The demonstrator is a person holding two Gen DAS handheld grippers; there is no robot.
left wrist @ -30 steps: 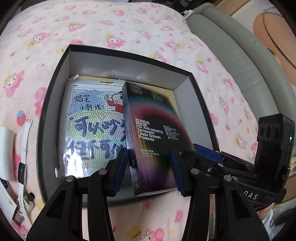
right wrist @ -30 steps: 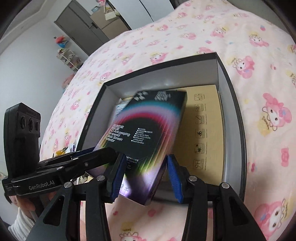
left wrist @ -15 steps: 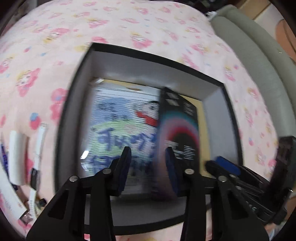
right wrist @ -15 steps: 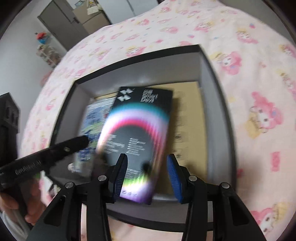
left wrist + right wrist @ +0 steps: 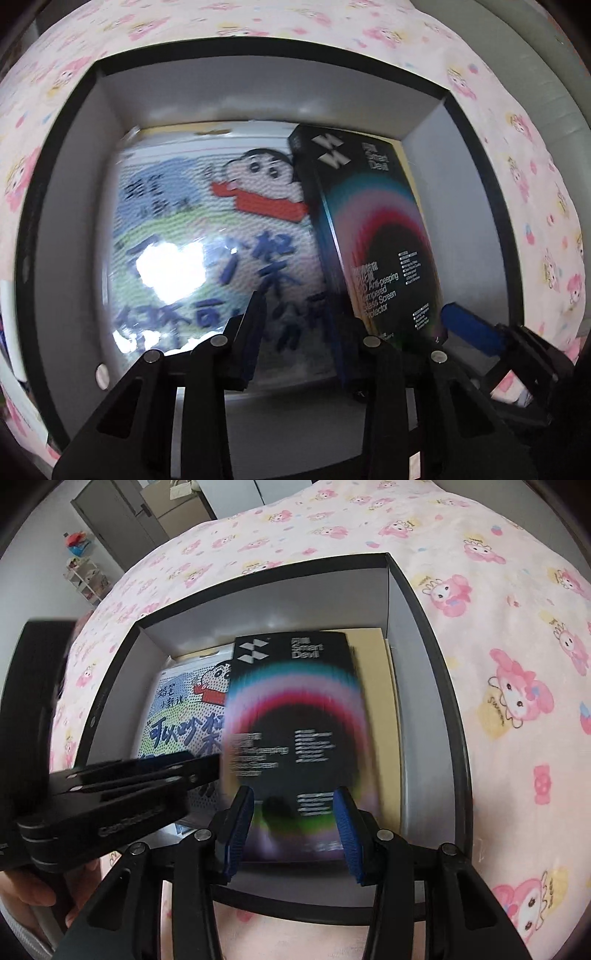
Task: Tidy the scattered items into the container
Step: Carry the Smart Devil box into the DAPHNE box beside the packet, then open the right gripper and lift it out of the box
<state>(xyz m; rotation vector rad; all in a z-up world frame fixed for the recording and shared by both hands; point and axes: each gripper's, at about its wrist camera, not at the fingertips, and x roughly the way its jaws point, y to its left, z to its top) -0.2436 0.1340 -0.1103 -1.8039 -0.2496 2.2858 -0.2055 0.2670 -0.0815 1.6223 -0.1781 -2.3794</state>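
A black box with grey inner walls [image 5: 258, 92] [image 5: 424, 686] sits on the pink bed. Inside lie a cartoon-printed packet [image 5: 192, 229] [image 5: 177, 716] and a black screen protector box [image 5: 373, 236] [image 5: 295, 716], which lies over a tan card [image 5: 380, 701]. My left gripper [image 5: 295, 332] is open low over the packet, its right finger beside the protector box's left edge. My right gripper [image 5: 295, 819] is open, its fingers either side of the protector box's near end, with small gaps.
The pink patterned bedsheet [image 5: 517, 664] surrounds the box. A grey padded bed edge [image 5: 554, 74] runs at the right. White items [image 5: 11, 332] lie left of the box. A door and shelves [image 5: 110, 524] stand far behind.
The protector box went from tilted in my right gripper to lying flat in the box. My right gripper has opened. My left gripper has moved down into the box.
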